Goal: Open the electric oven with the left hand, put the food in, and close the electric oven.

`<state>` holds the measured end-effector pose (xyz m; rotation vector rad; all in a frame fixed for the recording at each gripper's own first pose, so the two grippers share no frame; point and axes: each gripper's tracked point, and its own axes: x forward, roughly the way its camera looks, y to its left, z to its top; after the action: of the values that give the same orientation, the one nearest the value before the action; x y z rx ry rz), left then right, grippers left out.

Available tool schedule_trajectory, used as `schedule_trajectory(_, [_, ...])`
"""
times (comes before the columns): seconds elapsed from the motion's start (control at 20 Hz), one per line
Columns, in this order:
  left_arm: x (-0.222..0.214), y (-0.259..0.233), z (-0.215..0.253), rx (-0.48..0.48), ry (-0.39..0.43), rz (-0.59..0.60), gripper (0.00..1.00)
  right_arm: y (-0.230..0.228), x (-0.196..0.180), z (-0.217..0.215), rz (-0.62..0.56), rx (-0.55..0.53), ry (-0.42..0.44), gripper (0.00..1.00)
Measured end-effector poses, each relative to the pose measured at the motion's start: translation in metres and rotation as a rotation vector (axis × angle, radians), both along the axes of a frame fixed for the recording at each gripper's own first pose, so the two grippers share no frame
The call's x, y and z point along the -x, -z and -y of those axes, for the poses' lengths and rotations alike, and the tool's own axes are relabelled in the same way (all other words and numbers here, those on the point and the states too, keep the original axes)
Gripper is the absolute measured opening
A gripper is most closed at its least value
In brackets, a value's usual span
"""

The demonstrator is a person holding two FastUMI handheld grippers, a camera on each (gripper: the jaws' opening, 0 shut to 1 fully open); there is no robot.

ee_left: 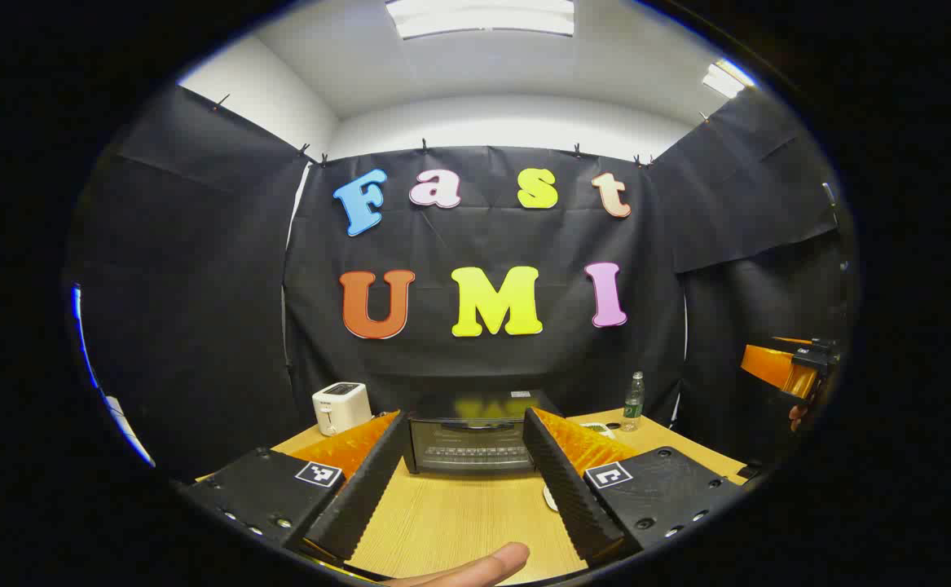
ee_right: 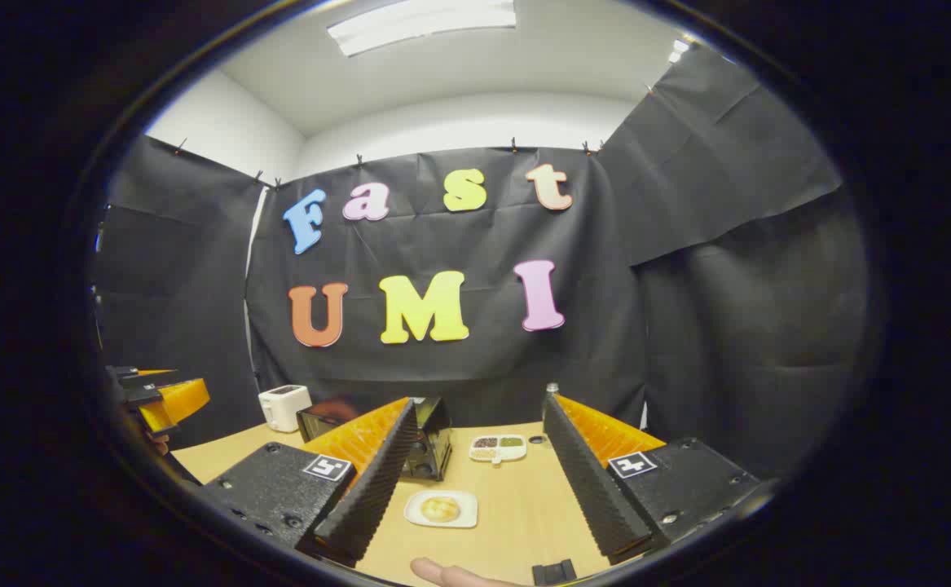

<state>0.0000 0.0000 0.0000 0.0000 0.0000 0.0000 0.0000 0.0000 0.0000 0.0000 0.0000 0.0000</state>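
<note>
The black electric oven (ee_left: 468, 440) stands on the wooden table (ee_left: 442, 530) with its glass door closed. My left gripper (ee_left: 464, 417) is open, held above the table in front of the oven, which lies straight ahead between its fingers, some distance off. A bun on a white plate (ee_right: 441, 509) lies on the table below my open right gripper (ee_right: 482, 403), nearer its left finger. The oven (ee_right: 430, 436) is partly hidden behind that finger. Each gripper also appears at the edge of the other's view, the right gripper (ee_left: 793, 371) and the left gripper (ee_right: 157, 399).
A white toaster (ee_left: 341, 408) stands left of the oven and a plastic bottle (ee_left: 633, 401) to its right. A small divided dish (ee_right: 497, 447) sits behind the plate. A person's finger (ee_left: 475, 564) shows at the bottom edge. Black cloth walls enclose the table.
</note>
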Motion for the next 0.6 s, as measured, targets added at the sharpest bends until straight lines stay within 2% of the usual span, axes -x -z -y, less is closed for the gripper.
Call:
schedule_trajectory(0.05, [-0.002, 0.000, -0.001, 0.002, -0.002, -0.002, 0.93, 0.001, -0.001, 0.000, -0.005, 0.002, 0.002, 0.96])
schedule_trajectory(0.3, [-0.010, 0.000, -0.004, 0.026, -0.004, -0.013, 0.93, -0.005, -0.009, -0.003, 0.010, -0.003, -0.015, 0.96])
schedule_trajectory(0.45, [-0.013, -0.006, -0.005, 0.004, -0.004, 0.004, 0.92, -0.006, -0.009, 0.004, 0.021, 0.002, 0.011, 0.96])
schedule_trajectory(0.6, [-0.018, -0.004, 0.012, 0.028, 0.045, 0.000, 0.93, -0.003, -0.008, 0.013, 0.017, -0.010, 0.035, 0.96])
